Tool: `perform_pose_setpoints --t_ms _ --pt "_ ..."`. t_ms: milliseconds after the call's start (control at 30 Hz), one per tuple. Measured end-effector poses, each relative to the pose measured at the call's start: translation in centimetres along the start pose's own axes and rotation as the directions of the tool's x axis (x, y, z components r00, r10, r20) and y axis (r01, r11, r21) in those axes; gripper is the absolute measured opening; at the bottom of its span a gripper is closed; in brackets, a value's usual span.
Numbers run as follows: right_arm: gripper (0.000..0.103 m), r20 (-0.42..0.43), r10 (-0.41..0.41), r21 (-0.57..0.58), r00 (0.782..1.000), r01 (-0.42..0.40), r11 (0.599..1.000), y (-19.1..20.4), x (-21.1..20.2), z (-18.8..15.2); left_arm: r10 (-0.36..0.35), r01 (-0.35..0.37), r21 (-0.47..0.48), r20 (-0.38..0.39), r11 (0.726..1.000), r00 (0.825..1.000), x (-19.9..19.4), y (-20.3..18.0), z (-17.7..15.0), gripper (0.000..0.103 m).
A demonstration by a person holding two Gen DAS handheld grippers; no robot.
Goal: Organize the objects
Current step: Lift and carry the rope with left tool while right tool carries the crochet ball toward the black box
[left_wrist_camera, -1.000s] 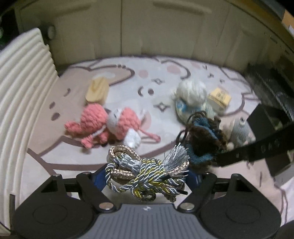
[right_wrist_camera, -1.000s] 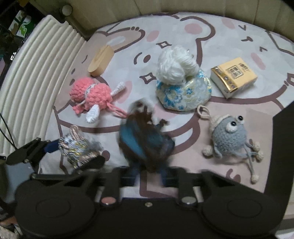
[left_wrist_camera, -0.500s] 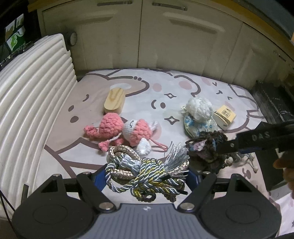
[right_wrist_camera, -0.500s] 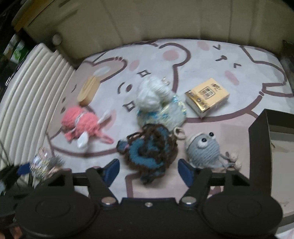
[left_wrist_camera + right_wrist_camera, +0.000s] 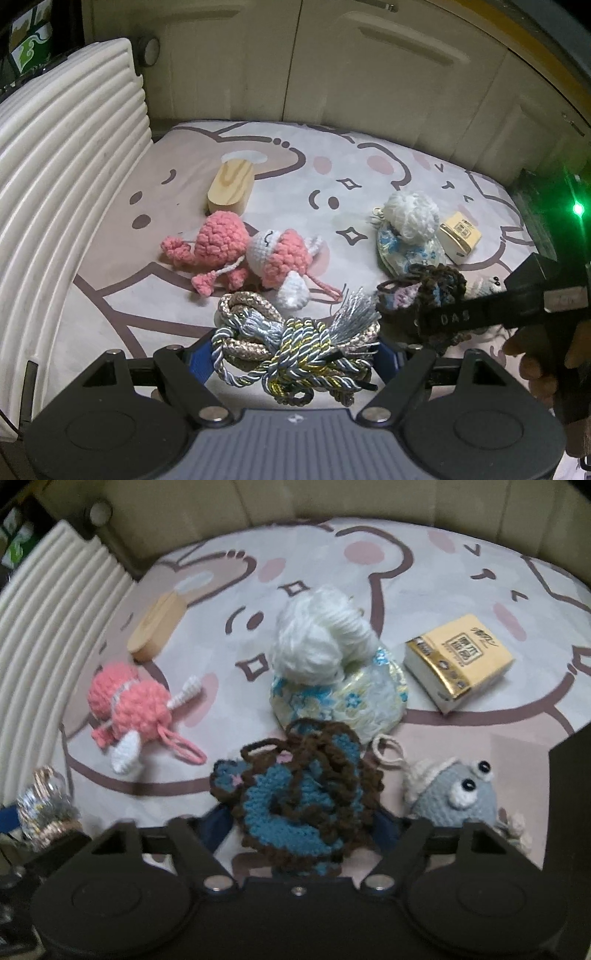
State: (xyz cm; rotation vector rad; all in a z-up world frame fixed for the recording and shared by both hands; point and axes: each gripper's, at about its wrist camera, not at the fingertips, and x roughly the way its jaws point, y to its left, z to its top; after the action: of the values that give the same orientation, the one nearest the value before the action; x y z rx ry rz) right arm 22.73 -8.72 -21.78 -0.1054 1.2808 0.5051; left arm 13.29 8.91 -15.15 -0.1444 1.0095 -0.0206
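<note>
My right gripper [image 5: 301, 825] has just been closing around the blue-and-brown crochet piece [image 5: 295, 794]; I can't tell if it grips yet

Left gripper [image 5: 295, 350] is clamped on the cord bundle [image 5: 291, 347]; the black box [image 5: 569, 794] edges in at right, grey doll [image 5: 454, 794] just beside, open mat [image 5: 122, 295] lies left

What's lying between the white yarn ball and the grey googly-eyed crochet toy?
In the right wrist view, the floral fabric pouch sits under the white yarn ball; past it only the grey crochet toy's own cord loop lies on the mat.
</note>
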Motion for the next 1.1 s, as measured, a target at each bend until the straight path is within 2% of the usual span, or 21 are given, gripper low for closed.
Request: perform_pose_setpoints --t_ms 100,200,667,833,1100 --pt "0.052 -0.002 -0.005 -0.055 1.000 0.005 0.998 0.5 -0.2 0.0 0.012 -0.012 -0.014 0.002 1.000 1.000 0.0 0.2 0.2 0.082" --pt "0.047 0.002 0.003 -0.074 1.000 -0.003 0.997 0.8 -1.1 0.0 0.022 -0.021 -0.027 0.011 0.999 1.000 -0.4 0.3 0.5 0.082" --pt "0.047 0.185 0.103 -0.042 0.977 -0.096 0.994 0.5 -11.4 -0.7 0.084 -0.079 -0.059 0.084 0.995 0.993 -5.7 -1.1 2.2 0.082" --pt "0.048 0.235 0.098 -0.051 0.967 -0.089 0.995 0.3 -14.4 -1.6 0.105 -0.098 -0.086 0.087 0.991 0.991 -7.4 -1.8 3.0 0.082" --pt "0.048 0.318 0.047 -0.077 0.947 -0.024 0.997 -0.3 -18.5 -2.8 0.118 -0.112 -0.053 0.118 0.992 0.986 -10.0 -4.3 4.2 0.082"
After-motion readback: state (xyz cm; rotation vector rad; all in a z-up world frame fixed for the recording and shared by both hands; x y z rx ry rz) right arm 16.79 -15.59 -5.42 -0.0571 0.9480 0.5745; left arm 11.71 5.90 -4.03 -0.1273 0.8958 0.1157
